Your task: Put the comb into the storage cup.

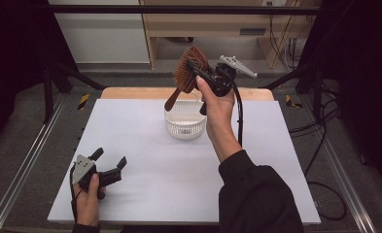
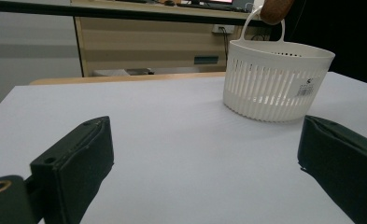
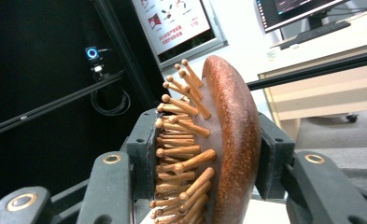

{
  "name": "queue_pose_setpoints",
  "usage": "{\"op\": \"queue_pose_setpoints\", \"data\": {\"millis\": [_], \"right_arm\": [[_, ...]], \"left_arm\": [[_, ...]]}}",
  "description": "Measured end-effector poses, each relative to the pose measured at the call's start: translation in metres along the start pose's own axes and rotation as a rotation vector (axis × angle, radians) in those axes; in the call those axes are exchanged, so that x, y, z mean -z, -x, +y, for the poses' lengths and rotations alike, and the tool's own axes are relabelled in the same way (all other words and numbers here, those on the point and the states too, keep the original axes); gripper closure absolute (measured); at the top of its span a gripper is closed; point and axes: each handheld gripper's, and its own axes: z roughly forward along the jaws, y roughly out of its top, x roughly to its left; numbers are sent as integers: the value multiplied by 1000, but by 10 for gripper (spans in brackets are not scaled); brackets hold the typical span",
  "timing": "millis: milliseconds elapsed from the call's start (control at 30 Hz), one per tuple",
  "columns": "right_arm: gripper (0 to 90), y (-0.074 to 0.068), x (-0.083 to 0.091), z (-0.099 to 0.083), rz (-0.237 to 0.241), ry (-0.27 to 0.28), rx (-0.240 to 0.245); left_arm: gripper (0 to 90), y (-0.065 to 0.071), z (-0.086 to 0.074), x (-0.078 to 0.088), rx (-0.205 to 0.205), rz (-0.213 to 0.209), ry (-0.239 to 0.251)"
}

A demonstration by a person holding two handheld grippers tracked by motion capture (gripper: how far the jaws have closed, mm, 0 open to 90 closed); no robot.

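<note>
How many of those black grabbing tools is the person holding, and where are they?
2. The left tool rests low on the white table, jaws open; the right tool is raised above the white basket, clamping a wooden hairbrush.

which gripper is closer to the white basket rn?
Right. The right gripper hangs just above the white basket, clamped on the wooden hairbrush. The left gripper sits low at the table's near left corner, well short of it.

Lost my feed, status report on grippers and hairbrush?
Right gripper shut on wooden hairbrush, raised above white basket. Left gripper open, resting on table. Nothing in the way.
</note>
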Motion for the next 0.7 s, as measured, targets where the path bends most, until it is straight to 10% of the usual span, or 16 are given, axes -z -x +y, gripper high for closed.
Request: {"op": "queue_pose_setpoints", "data": {"millis": [700], "right_arm": [[506, 26, 5, -17, -73, -17, 57]], "left_arm": [[36, 2, -1, -1, 0, -12, -6]]}}
